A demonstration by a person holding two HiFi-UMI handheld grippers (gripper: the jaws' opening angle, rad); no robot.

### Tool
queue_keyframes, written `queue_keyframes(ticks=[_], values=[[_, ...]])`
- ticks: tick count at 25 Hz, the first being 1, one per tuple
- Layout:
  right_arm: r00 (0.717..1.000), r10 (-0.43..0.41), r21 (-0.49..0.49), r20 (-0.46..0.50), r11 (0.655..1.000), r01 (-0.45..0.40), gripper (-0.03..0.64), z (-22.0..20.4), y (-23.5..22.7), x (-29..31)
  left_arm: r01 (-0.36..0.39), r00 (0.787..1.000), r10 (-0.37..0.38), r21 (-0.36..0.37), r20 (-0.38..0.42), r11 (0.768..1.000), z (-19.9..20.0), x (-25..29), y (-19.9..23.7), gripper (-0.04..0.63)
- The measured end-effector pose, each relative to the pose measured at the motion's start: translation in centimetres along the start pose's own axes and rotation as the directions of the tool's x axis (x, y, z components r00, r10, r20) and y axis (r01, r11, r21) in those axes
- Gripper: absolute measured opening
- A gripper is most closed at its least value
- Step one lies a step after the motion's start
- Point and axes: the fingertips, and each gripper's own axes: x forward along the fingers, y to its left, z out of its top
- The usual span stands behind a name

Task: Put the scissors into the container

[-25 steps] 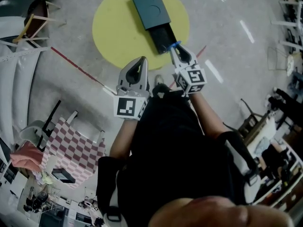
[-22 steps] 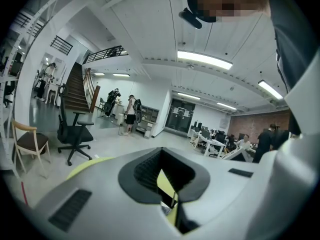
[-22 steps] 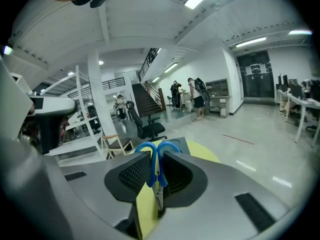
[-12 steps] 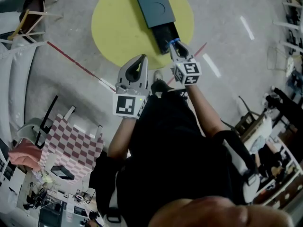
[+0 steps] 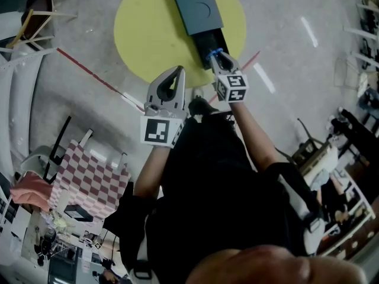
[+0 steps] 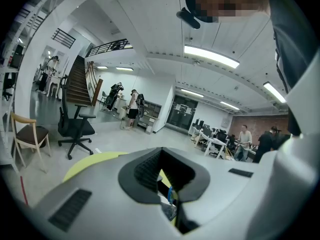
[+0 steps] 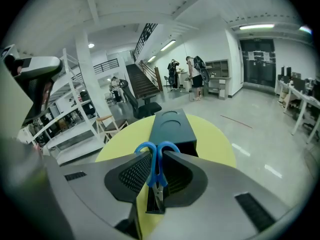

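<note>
Right gripper [image 7: 155, 160] is clamped on the scissors [image 7: 151, 173]. The blue loops poke out past the jaw tips and the blades point back down between the pads. It sits at the near edge of the yellow disc [image 5: 148, 34], right over the open near end of the dark container [image 5: 197, 7], which runs off toward 12 o'clock from it. Left gripper [image 5: 176, 73] is at about 8 o'clock of the right one, off the disc, jaw tips together on nothing.

Looks like the placing step: scissors are at the opening, not released. Next move needs them lined up with the slot, lowered in, then the jaws opened. I can't tell the clearance to the slot walls.
</note>
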Motion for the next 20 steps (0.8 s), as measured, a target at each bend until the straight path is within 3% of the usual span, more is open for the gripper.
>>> queue_keyframes(ticks=[9,20], values=[[0.997,-0.017,0.009,-0.082,1.0,0.018,0.077,-1.8,-0.7,1.9,0.009,1.0,-0.009,-0.006,-0.012,1.0,-0.1,0.8,0.5,-0.003],[0.994,-0.029,0.017,-0.105,0.999,0.031,0.077,-2.3,-1.8,4.1,-0.003,1.0,0.003,-0.019,-0.017,1.0,0.0,0.8,1.4,-0.003]])
